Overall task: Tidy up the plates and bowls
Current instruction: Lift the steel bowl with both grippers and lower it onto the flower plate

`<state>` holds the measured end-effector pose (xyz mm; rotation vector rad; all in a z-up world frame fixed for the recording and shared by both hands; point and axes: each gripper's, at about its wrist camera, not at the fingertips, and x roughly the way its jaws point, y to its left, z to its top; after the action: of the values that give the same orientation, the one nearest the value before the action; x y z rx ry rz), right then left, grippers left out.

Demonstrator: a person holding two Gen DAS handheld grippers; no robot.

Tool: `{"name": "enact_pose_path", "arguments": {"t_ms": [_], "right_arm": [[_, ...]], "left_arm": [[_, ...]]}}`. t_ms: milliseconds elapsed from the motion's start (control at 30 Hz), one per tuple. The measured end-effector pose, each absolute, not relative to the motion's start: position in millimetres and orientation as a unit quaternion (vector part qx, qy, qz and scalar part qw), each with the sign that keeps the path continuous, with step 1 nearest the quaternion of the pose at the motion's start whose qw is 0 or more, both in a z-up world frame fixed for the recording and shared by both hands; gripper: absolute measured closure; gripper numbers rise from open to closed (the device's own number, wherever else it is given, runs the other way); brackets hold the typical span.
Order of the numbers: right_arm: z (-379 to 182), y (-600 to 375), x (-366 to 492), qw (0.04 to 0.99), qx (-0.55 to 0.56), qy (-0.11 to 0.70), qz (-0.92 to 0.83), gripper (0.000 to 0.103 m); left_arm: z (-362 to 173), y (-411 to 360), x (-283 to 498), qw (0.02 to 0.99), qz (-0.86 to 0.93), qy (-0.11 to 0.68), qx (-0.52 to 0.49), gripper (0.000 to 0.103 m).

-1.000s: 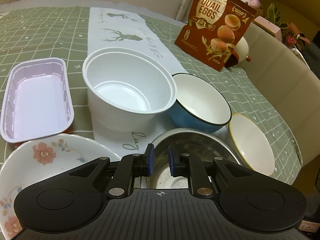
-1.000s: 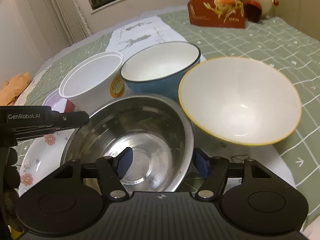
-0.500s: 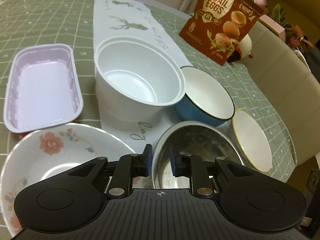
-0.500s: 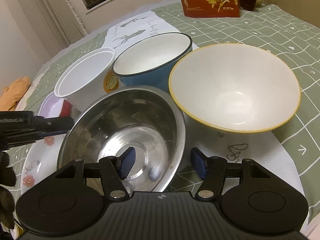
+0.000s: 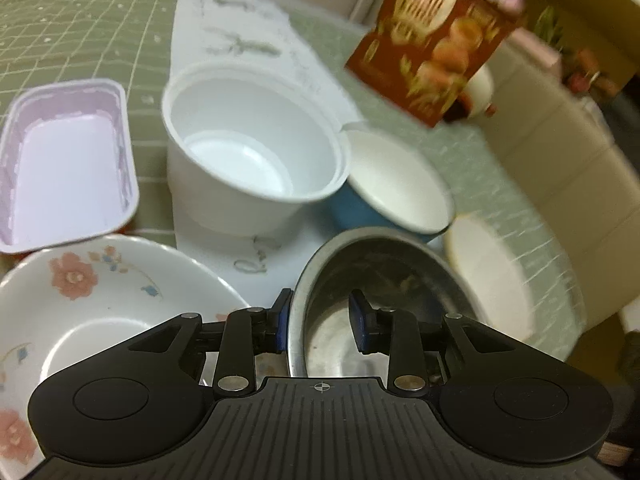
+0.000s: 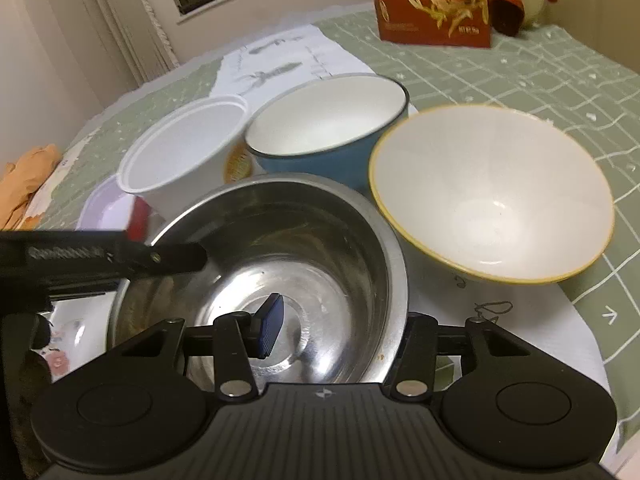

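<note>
A steel bowl (image 5: pixel 384 280) (image 6: pixel 320 240) sits nearest me on the white runner. My left gripper (image 5: pixel 320 320) straddles its left rim, one pad outside and one inside. Its jaws are opening and the pads stand off the metal. One of its fingers (image 6: pixel 160 258) reaches in from the left in the right wrist view. My right gripper (image 6: pixel 338 332) straddles the bowl's near right rim. Its jaws are closing, with the inner pad still clear of the wall. A flowered plate (image 5: pixel 100 300) lies left of the bowl. A yellow-rimmed white bowl (image 6: pixel 492 192) stands to the right.
Behind the steel bowl stand a white plastic tub (image 5: pixel 248 152) and a blue enamel bowl (image 5: pixel 396 184). A lilac tray (image 5: pixel 68 168) lies at far left. A red snack bag (image 5: pixel 432 52) stands at the back. The table's edge (image 5: pixel 568 280) curves close on the right.
The left jaws, earlier pinched on the steel bowl's rim, have spread apart. The right jaws have narrowed around the bowl's right rim. Neither hand has shifted much.
</note>
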<state>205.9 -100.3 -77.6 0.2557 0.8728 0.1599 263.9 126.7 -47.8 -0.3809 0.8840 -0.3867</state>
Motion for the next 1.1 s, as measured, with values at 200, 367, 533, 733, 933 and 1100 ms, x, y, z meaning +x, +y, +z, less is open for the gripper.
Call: {"name": "enact_pose_path", "arguments": {"t_ms": [200,367,533,733,933,1100], "right_arm": [[-41,-72,188,0.912,0.100,0.379,0.122,0.057],[-38,-18,195,0.905,0.070,0.387,0.164,0.057],[-51,36,199,0.890,0.038,0.412,0.191,0.057],[-62,55,206,0.887,0.026,0.423,0.180,0.057],[-68,56,207,0.890,0.017,0.422,0.172,0.057],[-72,55,210,0.890,0.015,0.421,0.177,0.057]], "left_arm": [[-22,178,217,0.892,-0.178,0.358,-0.212,0.072],[-32,218,195,0.899,-0.097,0.377,-0.202,0.072],[-40,235,191,0.896,-0.027,0.412,-0.161,0.071],[-48,250,196,0.887,-0.041,0.418,-0.193,0.071],[-57,250,202,0.883,-0.040,0.427,-0.191,0.071],[-63,249,206,0.879,-0.039,0.436,-0.187,0.071]]}}
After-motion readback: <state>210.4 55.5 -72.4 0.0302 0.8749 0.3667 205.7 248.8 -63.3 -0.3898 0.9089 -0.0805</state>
